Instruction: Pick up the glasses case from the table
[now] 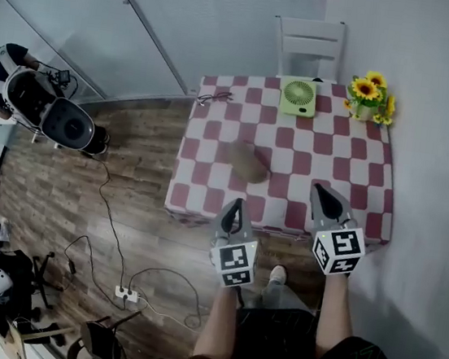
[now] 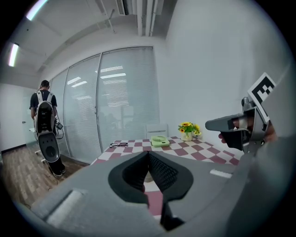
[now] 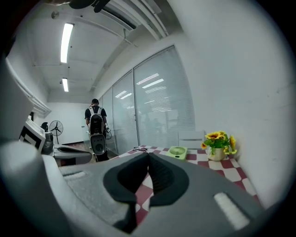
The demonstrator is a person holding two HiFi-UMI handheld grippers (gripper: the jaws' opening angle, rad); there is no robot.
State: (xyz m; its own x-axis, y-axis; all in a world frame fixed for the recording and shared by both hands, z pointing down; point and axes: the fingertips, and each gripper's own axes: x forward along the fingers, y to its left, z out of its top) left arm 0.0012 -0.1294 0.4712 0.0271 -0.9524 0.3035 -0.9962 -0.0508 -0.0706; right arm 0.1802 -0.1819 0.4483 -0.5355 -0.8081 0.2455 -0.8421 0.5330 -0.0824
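Note:
The brown glasses case [image 1: 249, 162] lies on the red-and-white checked table [image 1: 206, 193], left of its middle. My left gripper [image 1: 236, 206] hangs over the table's near edge, just short of the case, with its jaws shut and empty; in the left gripper view [image 2: 148, 153] the tips meet. My right gripper [image 1: 322, 192] is over the near right part of the table, to the right of the case, also shut and empty [image 3: 148, 155]. The jaws hide most of the case in both gripper views.
A pair of glasses [image 1: 213, 97] lies at the far left corner, a green fan [image 1: 299, 96] at the far middle, a sunflower pot [image 1: 370, 95] at the far right. A white chair [image 1: 309, 46] stands behind the table. Cables and a power strip [image 1: 123, 293] lie on the floor; a person [image 1: 9, 72] stands left.

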